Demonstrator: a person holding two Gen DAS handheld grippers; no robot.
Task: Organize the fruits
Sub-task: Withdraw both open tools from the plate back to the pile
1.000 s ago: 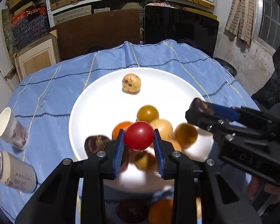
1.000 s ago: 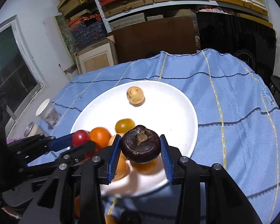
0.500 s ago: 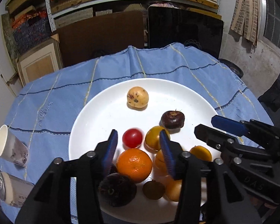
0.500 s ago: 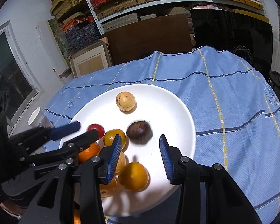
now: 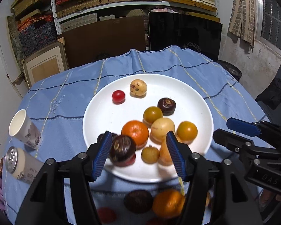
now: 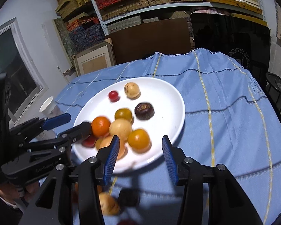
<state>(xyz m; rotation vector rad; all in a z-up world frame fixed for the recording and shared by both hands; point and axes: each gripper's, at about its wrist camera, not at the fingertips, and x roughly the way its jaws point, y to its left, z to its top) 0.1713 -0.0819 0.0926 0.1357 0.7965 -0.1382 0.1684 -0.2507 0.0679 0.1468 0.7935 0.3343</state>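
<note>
Your left hand-held gripper (image 5: 138,152) is released, its jaws opening, with nothing pressed between the pads; a dark round fruit (image 5: 122,150) sits on the plate (image 5: 178,91) just ahead of its left pad. Your right hand-held gripper (image 6: 139,155) is also empty and opening, an orange fruit (image 6: 138,140) just ahead. These fruits look smooth, round and likely to roll; take them across the widest middle, gently, since ripe skins probably bruise.
</note>
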